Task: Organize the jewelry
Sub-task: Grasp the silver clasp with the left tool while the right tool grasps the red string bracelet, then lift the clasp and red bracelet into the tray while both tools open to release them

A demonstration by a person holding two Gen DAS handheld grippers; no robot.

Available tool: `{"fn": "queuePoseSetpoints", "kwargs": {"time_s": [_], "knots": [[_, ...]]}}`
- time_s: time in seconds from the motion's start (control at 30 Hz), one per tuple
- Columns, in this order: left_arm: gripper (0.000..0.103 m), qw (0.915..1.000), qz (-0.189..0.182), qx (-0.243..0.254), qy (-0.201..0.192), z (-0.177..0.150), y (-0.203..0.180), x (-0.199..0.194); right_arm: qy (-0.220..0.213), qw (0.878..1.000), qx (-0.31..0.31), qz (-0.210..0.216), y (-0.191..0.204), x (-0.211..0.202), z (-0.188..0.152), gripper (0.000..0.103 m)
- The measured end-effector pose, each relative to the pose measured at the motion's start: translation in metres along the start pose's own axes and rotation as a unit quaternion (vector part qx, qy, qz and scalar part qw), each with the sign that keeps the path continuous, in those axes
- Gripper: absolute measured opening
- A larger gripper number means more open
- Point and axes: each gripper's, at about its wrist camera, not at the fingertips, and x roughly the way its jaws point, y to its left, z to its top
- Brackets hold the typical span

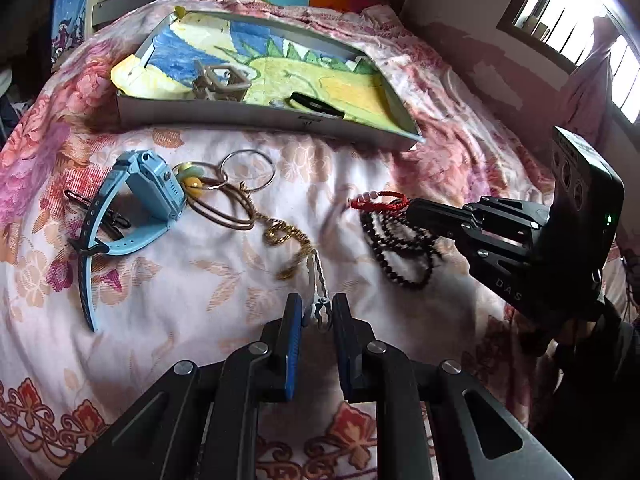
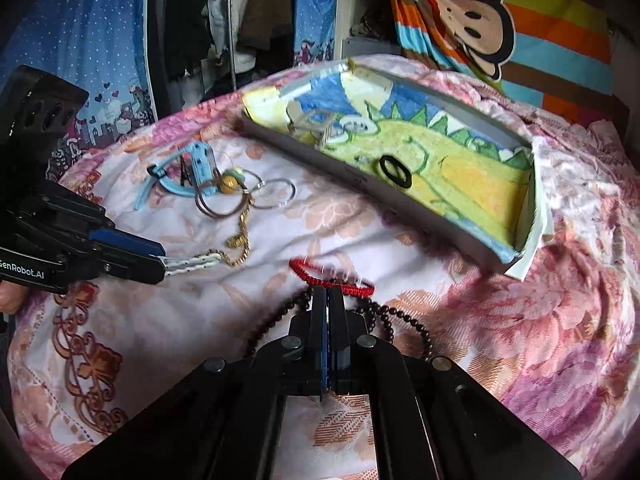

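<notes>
At lower centre of the left wrist view, the left gripper (image 1: pixel 316 312) is pinching the white braided bracelet (image 1: pixel 319 284), jaws narrow on it; its gold chain (image 1: pixel 288 240) is trailing across the floral bedspread (image 1: pixel 180 300). The right gripper (image 2: pixel 329 296), jaws fully together, is clamping the red cord bracelet (image 2: pixel 320 276) beside the dark bead strand (image 2: pixel 384 316). Judgement: both need lifting slowly to clear tangles, then carrying to the shallow white box with the crayon drawing (image 2: pixel 472 242) at upper centre. The red cord is blurring; the beads' attachment is unclear.

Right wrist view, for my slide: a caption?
Right gripper shut on red cord bracelet; left gripper clamps white braided band.
</notes>
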Motion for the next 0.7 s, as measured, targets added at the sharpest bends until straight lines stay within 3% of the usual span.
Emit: {"fn": "queuePoseSetpoints", "kwargs": {"time_s": [0.47,0.7], "knots": [[0.015,0.9946,-0.047,0.001,-0.092,0.012,-0.005,-0.032,-0.087,0.996,0.03,-0.02,-0.014,-0.041,0.019,0.001],[0.015,0.9887,-0.028,-0.018,-0.146,0.063,0.001,-0.024,-0.121,0.989,0.069,-0.049,-0.056,-0.033,0.048,0.001]]}}
